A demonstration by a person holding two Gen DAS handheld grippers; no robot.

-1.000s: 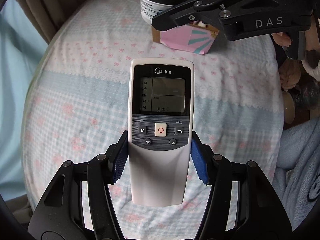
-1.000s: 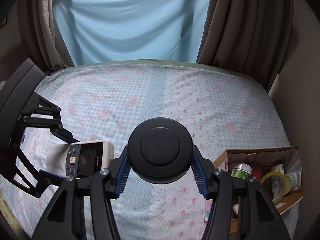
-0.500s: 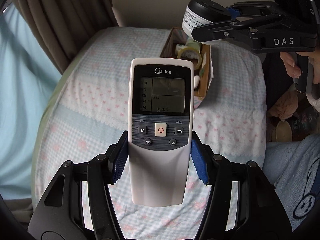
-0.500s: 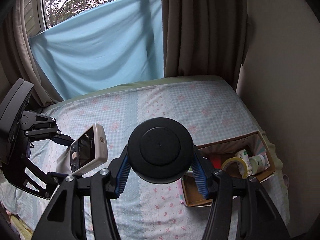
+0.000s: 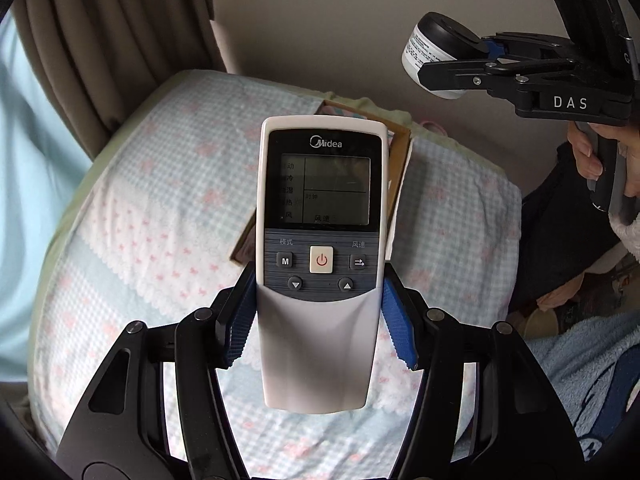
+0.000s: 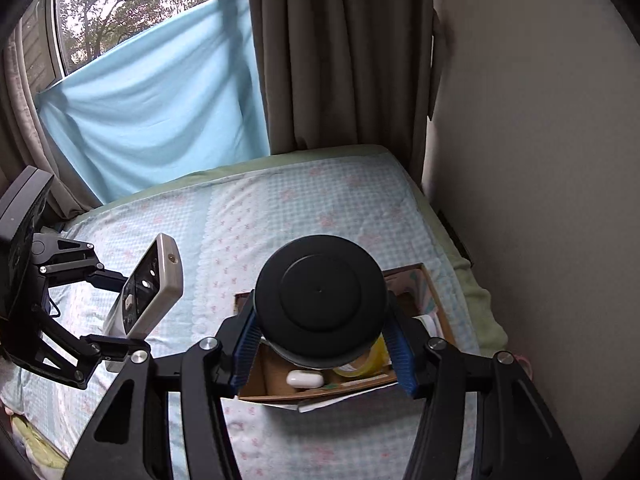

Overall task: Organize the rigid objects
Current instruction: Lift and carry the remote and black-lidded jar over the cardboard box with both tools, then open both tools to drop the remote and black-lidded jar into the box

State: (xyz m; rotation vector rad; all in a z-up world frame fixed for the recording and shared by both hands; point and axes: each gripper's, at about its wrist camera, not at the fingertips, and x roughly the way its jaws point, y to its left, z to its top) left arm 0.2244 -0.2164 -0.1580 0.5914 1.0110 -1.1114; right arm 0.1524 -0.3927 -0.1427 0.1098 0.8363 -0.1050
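My left gripper (image 5: pixel 320 328) is shut on a white Midea remote (image 5: pixel 322 256), held upright above the bed. It also shows in the right wrist view (image 6: pixel 146 294), left of the box. My right gripper (image 6: pixel 322 344) is shut on a white jar with a black lid (image 6: pixel 320 292), held in the air over the cardboard box (image 6: pixel 434 296). In the left wrist view the jar (image 5: pixel 434 54) hangs at the upper right, and the box (image 5: pixel 402 148) is mostly hidden behind the remote. The box holds a yellow tape roll (image 6: pixel 374 360), a small white case (image 6: pixel 305 379) and other items.
The bed has a blue and pink patterned sheet (image 6: pixel 312 208). Brown curtains (image 6: pixel 340 52) and a blue cloth (image 6: pixel 152 100) hang behind it. A wall (image 6: pixel 520 160) runs along the right side. A blue fleece blanket (image 5: pixel 588 368) lies at the right.
Both grippers have risen and swung toward the box. The jar has moved from beside the box to over it. The remote now hides most of the box.
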